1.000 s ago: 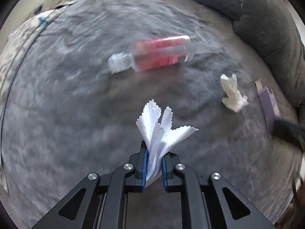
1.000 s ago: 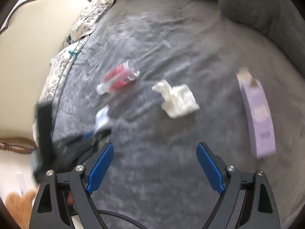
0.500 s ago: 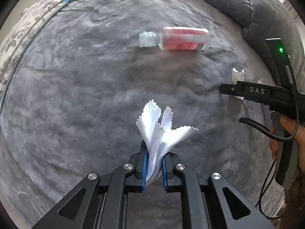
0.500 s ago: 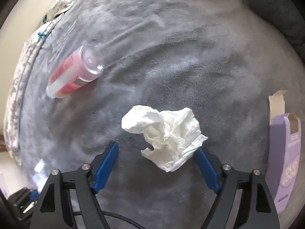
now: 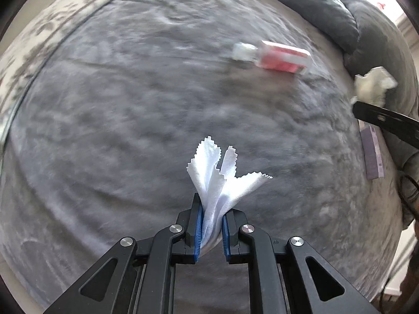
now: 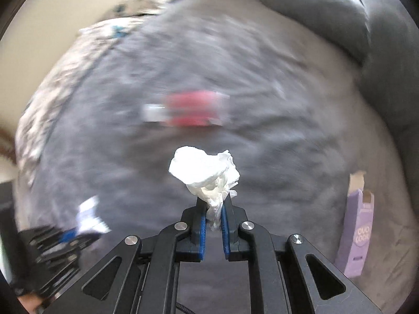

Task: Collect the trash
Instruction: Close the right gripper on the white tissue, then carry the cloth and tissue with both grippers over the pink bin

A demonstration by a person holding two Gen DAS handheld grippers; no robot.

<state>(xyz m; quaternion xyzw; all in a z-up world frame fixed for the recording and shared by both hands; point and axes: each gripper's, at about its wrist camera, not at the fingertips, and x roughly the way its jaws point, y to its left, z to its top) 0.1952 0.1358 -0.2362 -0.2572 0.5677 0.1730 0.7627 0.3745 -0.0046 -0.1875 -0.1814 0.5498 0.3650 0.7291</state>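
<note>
Now L gripper [image 5: 211, 225] clamps white cloth [image 5: 222, 180], R gripper [image 6: 214, 217] clamps crumpled tissue [image 6: 204, 168], both above blanket [image 5: 117, 117].

A plush, matt grey blanket [image 5: 131, 120] is seen. A smooth white cloth [image 5: 222, 175] with pinked edges and a crumpled paper tissue [image 6: 207, 172] are shown. Matt black plastic with shiny metal rivets is shown on each tool; a clear plastic bottle [image 5: 277, 57] and matt cardboard box [image 6: 356, 233] are visible.
</note>
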